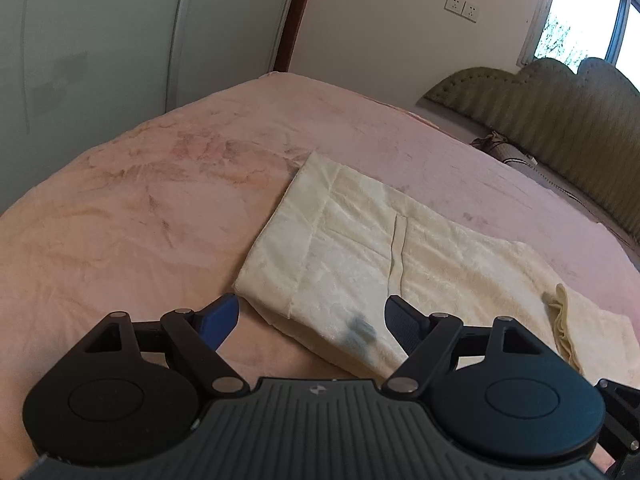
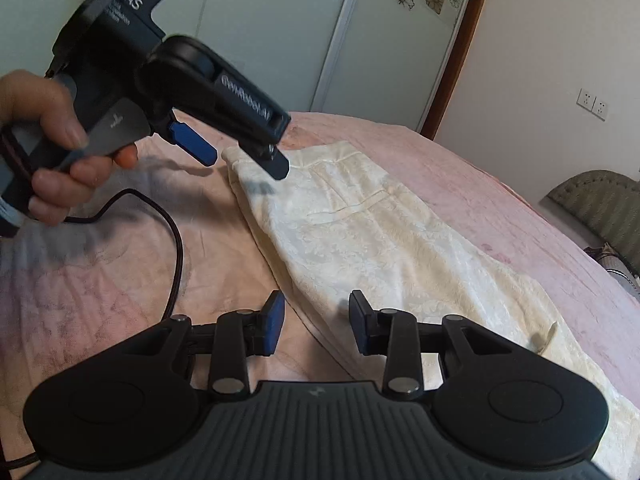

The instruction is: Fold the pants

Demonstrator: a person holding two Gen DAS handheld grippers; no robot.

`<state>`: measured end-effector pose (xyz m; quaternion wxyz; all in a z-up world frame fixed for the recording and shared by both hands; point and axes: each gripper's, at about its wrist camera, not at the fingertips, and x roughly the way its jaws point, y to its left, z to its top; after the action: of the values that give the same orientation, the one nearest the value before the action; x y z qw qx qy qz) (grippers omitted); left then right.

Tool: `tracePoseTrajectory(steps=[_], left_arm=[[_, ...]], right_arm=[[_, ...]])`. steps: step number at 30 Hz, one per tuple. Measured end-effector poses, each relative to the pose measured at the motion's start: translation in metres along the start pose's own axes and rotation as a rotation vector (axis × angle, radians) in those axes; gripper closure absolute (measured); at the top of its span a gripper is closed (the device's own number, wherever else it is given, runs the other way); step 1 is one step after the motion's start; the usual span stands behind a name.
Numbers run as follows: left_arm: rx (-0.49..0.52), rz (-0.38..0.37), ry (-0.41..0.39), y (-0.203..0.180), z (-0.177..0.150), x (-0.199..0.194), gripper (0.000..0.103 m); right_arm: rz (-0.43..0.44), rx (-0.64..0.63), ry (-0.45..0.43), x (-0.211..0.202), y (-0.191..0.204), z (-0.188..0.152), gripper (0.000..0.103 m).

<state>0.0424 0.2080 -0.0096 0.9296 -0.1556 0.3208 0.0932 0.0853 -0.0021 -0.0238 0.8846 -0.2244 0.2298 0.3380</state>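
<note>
Cream pants [image 1: 360,248] lie flat on the pink bedspread [image 1: 140,208], folded lengthwise, waistband toward the far left. My left gripper [image 1: 312,316] is open just above the near waist corner, one finger on each side of the edge. In the right wrist view the pants [image 2: 360,240] run from upper left to lower right. My right gripper [image 2: 316,324] is open and empty over the near edge of the pant leg. The left gripper [image 2: 244,164], held in a hand, hovers above the waistband corner there.
A black cable [image 2: 176,248] trails over the bedspread [image 2: 100,280] left of the pants. A padded olive headboard [image 1: 560,120] stands at the right. Sliding wardrobe doors [image 1: 100,32] and a wall with sockets [image 1: 462,8] lie beyond the bed.
</note>
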Motion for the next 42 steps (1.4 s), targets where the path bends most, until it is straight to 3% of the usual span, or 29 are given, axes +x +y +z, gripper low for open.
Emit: tracePoseTrajectory(steps=[4, 11, 16, 24, 27, 29, 31, 34, 36, 39, 42], left_arm=[[0.026, 0.042, 0.006, -0.003, -0.003, 0.003, 0.018], [0.049, 0.113, 0.004, -0.001, -0.004, 0.004, 0.012], [0.050, 0.127, 0.013, 0.003, -0.004, 0.007, 0.011], [0.062, 0.141, 0.015, 0.001, -0.005, 0.007, 0.009], [0.055, 0.152, -0.021, 0.002, -0.004, 0.000, 0.009], [0.049, 0.169, -0.071, 0.000, -0.001, -0.009, 0.009], [0.048, 0.158, -0.124, -0.005, 0.001, -0.019, 0.009], [0.090, 0.080, -0.145, -0.026, 0.005, -0.025, 0.008], [0.133, 0.005, -0.123, -0.048, 0.004, -0.021, 0.008], [0.179, -0.085, -0.071, -0.085, 0.001, -0.011, 0.008], [0.227, -0.192, -0.030, -0.124, -0.001, 0.000, 0.008]], right_arm=[[-0.002, -0.066, -0.010, 0.005, 0.009, 0.003, 0.050], [-0.060, -0.155, 0.031, 0.030, 0.024, 0.007, 0.050], [-0.085, -0.151, 0.027, 0.039, 0.022, 0.010, 0.050], [-0.123, -0.250, 0.007, 0.048, 0.038, 0.015, 0.050], [-0.036, -0.210, -0.003, 0.035, 0.032, 0.016, 0.050], [0.063, -0.122, -0.033, 0.013, 0.018, 0.015, 0.050], [0.092, -0.021, -0.063, -0.013, -0.002, 0.011, 0.050], [-0.010, 0.129, -0.082, -0.047, -0.043, -0.006, 0.050], [-0.146, 0.220, -0.052, -0.064, -0.074, -0.024, 0.050], [-0.310, 0.288, 0.021, -0.083, -0.107, -0.055, 0.050], [-0.401, 0.320, 0.052, -0.099, -0.124, -0.075, 0.050]])
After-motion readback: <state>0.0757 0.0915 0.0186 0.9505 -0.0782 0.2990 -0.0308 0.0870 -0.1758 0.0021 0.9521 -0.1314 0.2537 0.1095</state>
